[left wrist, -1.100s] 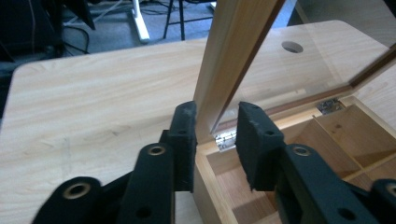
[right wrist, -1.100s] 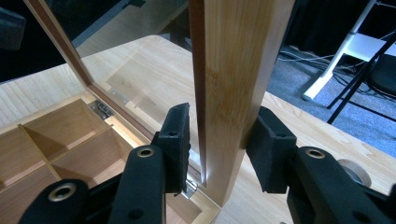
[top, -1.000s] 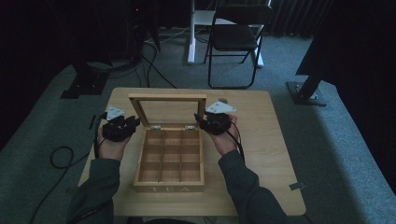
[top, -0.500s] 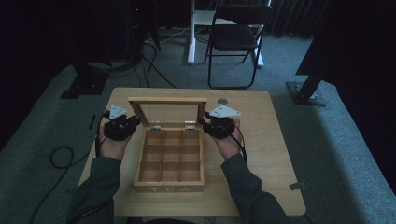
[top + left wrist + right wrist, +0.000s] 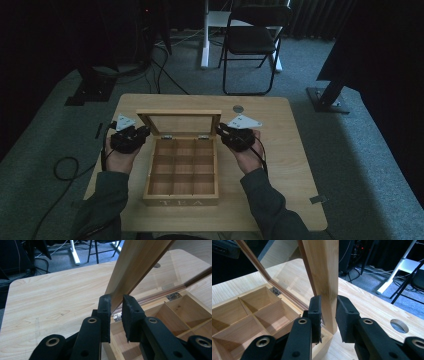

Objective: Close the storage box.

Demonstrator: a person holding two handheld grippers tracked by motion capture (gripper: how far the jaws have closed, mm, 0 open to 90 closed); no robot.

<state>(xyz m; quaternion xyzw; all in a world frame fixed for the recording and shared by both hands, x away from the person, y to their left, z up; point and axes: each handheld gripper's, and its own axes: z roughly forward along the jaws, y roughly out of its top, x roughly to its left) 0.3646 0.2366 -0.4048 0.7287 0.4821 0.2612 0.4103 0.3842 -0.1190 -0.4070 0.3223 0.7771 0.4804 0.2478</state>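
Both claws pinch the lid (image 5: 180,121) of the tea box (image 5: 181,172), one on each side. In the high view the left claw (image 5: 141,134) holds the lid's left post and the right claw (image 5: 220,131) holds the right post. Their jaws have just been closing, and now the wood sits tight between the pads in both claw views.

On the table (image 5: 280,150), the box sits in the middle of the high view, near the person's edge. It is the biggest thing here. It is square and flat on the table, and the word TEA on its front faces the bottom of the frame. Inside are nine little empty cells.

Next comes the lid. It stands up at the back of the box, leaning a little away from the person. Its long side runs left to right across the frame. It swings on two small hinges (image 5: 203,136) at the back.

I think the lid is light and stiff. The wood frame is strong, so the side posts are good places to hold. The clear pane (image 5: 287,277) in the middle looks easy to break and slippery, so keep off it. Smooth wood may slip a bit too.
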